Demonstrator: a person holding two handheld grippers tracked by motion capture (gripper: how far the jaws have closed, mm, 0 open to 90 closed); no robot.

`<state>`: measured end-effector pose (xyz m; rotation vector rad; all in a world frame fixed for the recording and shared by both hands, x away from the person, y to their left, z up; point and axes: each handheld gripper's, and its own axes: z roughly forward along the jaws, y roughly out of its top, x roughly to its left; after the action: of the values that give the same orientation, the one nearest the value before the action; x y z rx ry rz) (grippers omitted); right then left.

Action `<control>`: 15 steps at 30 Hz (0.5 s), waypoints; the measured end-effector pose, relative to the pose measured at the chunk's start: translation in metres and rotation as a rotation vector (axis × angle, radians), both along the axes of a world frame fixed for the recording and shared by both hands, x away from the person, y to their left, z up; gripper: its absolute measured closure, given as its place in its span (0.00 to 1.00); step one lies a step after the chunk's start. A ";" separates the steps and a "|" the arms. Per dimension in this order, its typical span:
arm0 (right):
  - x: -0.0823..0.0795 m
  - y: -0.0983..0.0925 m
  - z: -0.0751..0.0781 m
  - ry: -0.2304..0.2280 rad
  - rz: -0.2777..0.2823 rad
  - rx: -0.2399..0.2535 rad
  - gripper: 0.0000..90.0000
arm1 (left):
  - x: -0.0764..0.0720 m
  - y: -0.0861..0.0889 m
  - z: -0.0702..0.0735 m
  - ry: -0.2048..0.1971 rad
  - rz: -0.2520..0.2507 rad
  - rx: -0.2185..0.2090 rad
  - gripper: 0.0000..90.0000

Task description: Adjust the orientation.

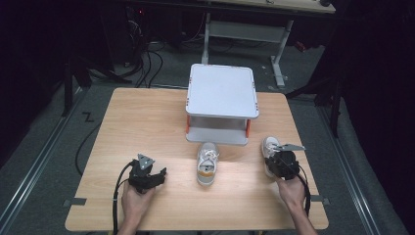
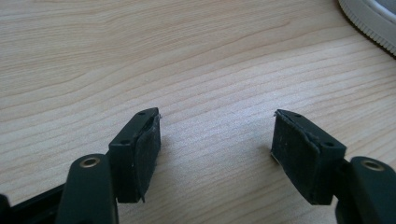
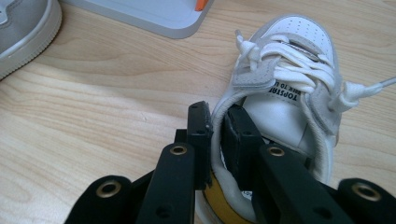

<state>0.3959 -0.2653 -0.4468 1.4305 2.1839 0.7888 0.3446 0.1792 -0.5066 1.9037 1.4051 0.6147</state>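
Two small white sneakers lie on the wooden table (image 1: 147,127). One sneaker (image 1: 207,163) sits in the middle, in front of the rack; its sole edge (image 2: 369,18) shows at the top right of the left gripper view. The other sneaker (image 1: 268,148) (image 3: 289,93) is at the right, and my right gripper (image 1: 275,157) (image 3: 218,121) is shut on the side wall of its collar, one jaw inside and one outside. My left gripper (image 1: 155,175) (image 2: 217,140) rests open over bare wood at the front left, with nothing between its jaws.
A grey two-level rack (image 1: 221,103) with orange posts stands at the back middle of the table; its base corner (image 3: 154,16) lies just beyond the held sneaker. Desk legs and cables fill the dark floor behind.
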 end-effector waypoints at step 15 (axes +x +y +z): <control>-0.020 -0.006 0.013 -0.027 0.022 0.016 0.90 | 0.000 -0.001 0.000 -0.001 -0.005 0.013 0.36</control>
<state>0.3763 -0.2716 -0.4341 1.3974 2.1815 0.8301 0.3446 0.1780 -0.5067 1.9163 1.3989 0.6241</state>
